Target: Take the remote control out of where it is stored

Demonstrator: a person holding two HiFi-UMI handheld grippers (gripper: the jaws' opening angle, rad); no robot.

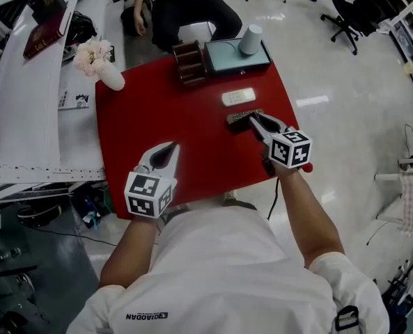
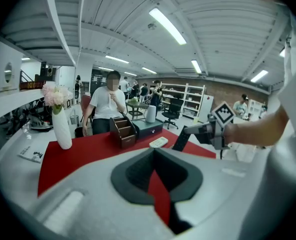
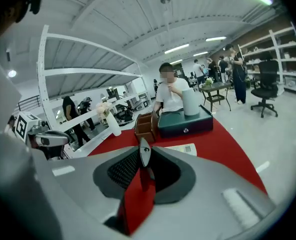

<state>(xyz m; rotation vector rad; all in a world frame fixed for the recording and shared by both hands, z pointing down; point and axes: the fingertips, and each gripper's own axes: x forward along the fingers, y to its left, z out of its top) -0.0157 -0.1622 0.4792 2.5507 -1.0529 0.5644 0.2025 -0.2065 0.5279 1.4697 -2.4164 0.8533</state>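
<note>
Currently held: we see the dark remote control [image 1: 235, 118] in the right gripper [image 1: 257, 123], out of any holder and just above the red table [image 1: 157, 110], at its right half.
Grip: the right gripper's jaws are closed on the dark remote control; in the right gripper view it stands edge-on between the pads as a thin dark strip (a small mark shows at its top).
How it lies: in the head view the dark remote control runs roughly level, its free end pointing left of the jaws.
Nearest neighbour: a white remote [image 1: 238, 97] lies flat on the red table just beyond the dark one, apart from it.
Storage piece: a brown organizer [image 1: 190, 62] with several slots stands at the far edge, beside a teal box [image 1: 227, 53].
On the box: a grey cylinder [image 1: 250, 39] stands upright on the teal box's right part.
Left gripper [image 1: 168, 149]: it hovers over the near left part of the table, well apart from both remotes; we read its jaws as slightly apart with only red tabletop showing between them.
Far left corner: a white vase [image 1: 110, 75] with pale pink flowers [image 1: 92, 53] stands there.
Beyond the table: a seated person [image 1: 185, 9] faces us across the far edge.
</note>
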